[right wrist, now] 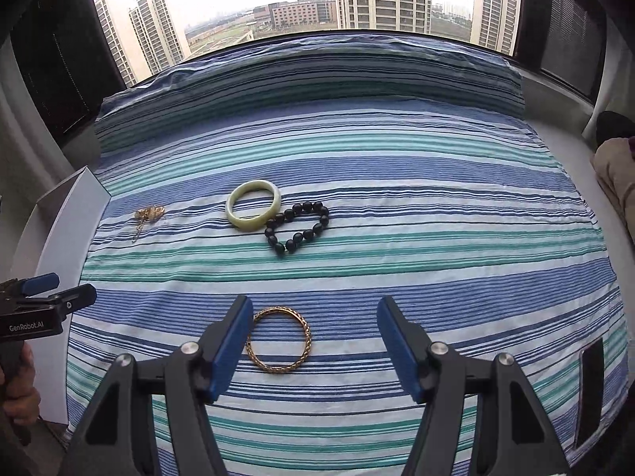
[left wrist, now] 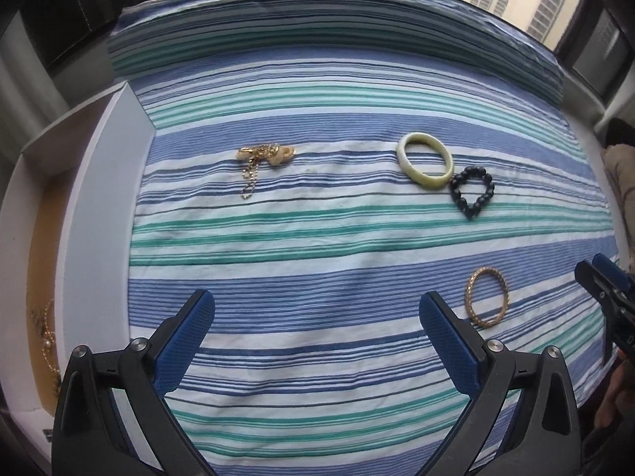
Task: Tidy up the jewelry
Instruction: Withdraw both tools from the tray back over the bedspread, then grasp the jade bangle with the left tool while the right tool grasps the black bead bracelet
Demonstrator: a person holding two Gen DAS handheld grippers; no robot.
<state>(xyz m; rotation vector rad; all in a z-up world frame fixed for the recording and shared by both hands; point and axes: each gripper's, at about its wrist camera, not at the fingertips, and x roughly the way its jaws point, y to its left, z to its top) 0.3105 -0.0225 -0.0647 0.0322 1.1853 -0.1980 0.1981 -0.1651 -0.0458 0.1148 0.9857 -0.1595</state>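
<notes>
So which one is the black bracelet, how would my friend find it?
Look at the big striped blue and green cloth in front of the window. Near its middle two bracelets lie touching: a smooth pale green bangle and, just to its right, the black bead bracelet. It is the only one made of round dark beads, bent into a heart-like loop.

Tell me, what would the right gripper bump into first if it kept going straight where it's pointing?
Probably the striped cloth, just right of the gold bangle. The right gripper is open and the bangle lies by its left finger, though depth is hard to judge.
</notes>
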